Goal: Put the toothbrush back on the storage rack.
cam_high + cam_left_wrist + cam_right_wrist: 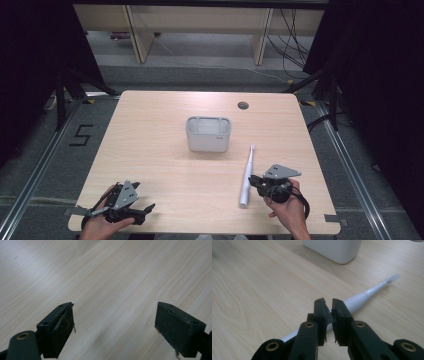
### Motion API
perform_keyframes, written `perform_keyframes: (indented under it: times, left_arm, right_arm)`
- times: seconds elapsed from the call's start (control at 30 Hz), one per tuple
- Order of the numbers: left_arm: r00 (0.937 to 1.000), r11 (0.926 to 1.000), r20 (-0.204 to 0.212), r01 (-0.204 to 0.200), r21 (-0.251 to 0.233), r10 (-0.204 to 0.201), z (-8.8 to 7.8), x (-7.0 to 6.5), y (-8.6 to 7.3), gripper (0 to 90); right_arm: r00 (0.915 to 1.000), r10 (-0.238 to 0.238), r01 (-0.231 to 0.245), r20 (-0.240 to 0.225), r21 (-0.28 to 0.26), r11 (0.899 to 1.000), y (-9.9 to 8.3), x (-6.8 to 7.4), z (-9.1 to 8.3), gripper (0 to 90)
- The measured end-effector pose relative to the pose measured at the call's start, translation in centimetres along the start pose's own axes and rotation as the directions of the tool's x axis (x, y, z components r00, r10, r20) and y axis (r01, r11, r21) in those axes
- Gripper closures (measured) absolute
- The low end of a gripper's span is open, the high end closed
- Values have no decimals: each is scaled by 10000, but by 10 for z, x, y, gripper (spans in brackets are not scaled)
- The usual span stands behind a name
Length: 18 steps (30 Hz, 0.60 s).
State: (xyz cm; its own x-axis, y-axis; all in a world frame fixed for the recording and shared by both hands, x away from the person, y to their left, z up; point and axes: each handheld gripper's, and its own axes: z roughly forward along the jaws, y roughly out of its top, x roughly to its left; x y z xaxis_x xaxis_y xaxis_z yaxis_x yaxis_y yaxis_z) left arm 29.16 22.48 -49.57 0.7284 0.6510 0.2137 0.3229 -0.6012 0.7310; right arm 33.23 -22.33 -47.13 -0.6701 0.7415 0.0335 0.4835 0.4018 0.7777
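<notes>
Desk [150,150], pale wood, cable hole [243,105] near the far edge; broad bare surface on the left half and along the near edge. White holder [208,133] upright at centre, well clear of every edge. White electric toothbrush [247,176] lying flat right of centre, brush head toward the holder, apart from it. Right hand-held gripper [256,181] just beside the toothbrush handle, jaws almost together, nothing visibly clamped; whether it touches the handle cannot be told. Left hand-held gripper [145,210] at the near left corner, jaws spread wide over bare wood, empty.
</notes>
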Motion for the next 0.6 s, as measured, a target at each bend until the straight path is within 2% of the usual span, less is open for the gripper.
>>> perform_keyframes:
  times: [0.1, 0.13, 0.17, 0.27, 0.3, 0.37, 0.43, 0.47, 0.5, 0.53, 0.57, 0.6]
  left_arm:
    - [9998, 9997, 33, -201, 132, 200, -2, 1, 0, 151]
    - [10000, 10000, 24, 34, -56, -34, -1, 0, 0, 151]
    - [9999, 9999, 43, -136, 41, 135, -1, 1, 0, 151]
    - [9999, 9999, 58, -142, 46, 142, -1, 1, 0, 151]
    - [9999, 9999, 55, -138, 47, 137, -1, 1, 0, 151]
    - [9999, 9999, 37, -123, 26, 123, -2, 1, 0, 151]
    - [9999, 9999, 59, -120, 29, 120, -2, 1, 0, 151]
    - [9999, 9999, 43, -132, 31, 132, -2, 1, 0, 151]
    - [9999, 9999, 44, -150, 41, 150, -2, 1, 0, 151]
    - [10000, 10000, 38, -75, -21, 75, -2, 0, 0, 151]
    - [10000, 10000, 13, 24, -42, -24, -1, 0, 0, 151]
    - [9999, 9999, 22, -127, 43, 127, -2, 1, 0, 151]
  right_arm:
    - [9993, -288, 290, -253, 61, 9996, 3, 2, 10, 843]
    - [9989, -327, 329, -331, 62, 9994, 4, 3, 12, 849]
    - [9979, -391, 401, -512, 202, 9990, 6, 6, 16, 862]
    - [9967, -516, 532, -634, 234, 9983, 7, 8, 20, 875]
    - [9947, -611, 647, -825, 414, 9970, 8, 11, 23, 890]
    - [9941, -710, 749, -815, 454, 9962, 8, 12, 24, 894]
    - [9907, -1000, 1052, -924, 522, 9931, 7, 13, 27, 900]
    - [9901, -1018, 1073, -971, 537, 9928, 7, 13, 27, 900]
    - [9946, -594, 658, -854, 745, 9950, 5, 17, 26, 900]
    - [9929, -800, 864, -876, 723, 9936, 5, 15, 27, 900]
    - [9926, -812, 879, -903, 732, 9934, 4, 16, 28, 900]
    - [9915, -903, 975, -940, 744, 9925, 3, 15, 28, 900]
